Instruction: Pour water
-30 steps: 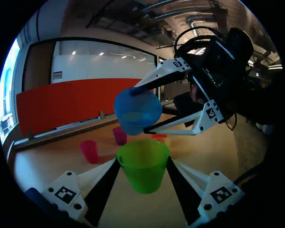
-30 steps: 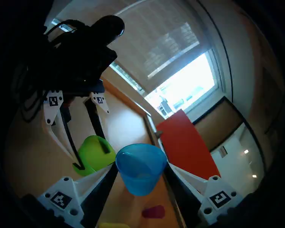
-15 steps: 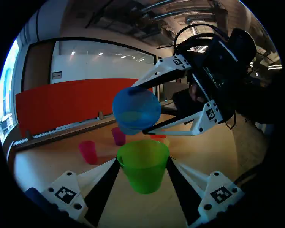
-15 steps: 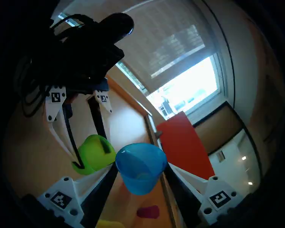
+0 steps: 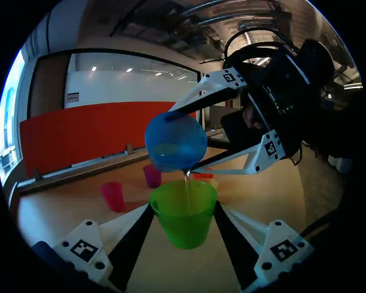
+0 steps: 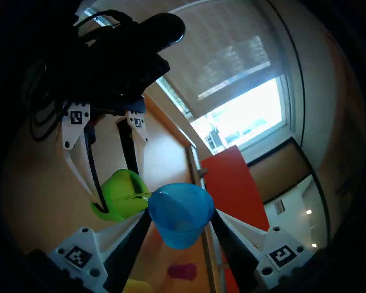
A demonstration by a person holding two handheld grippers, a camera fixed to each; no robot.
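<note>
The left tool clamps the light, smooth green plastic cup upright by its mid-wall, above the wooden worktop. The right tool grips the tilted blue plastic cup, and a thin water stream falls into the green one. Both thin walls probably flex under a hard squeeze.

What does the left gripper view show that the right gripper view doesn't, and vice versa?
Left gripper view adds: the water stream as a clear thin line from the tilted blue cup into the green cup, plus ceiling pipes. Right gripper view adds: a bright window under a half-lowered blind. Shared: the blue cup clamped in the right gripper, the green cup clamped in the left gripper, the wooden table and the red wall panel.
</note>
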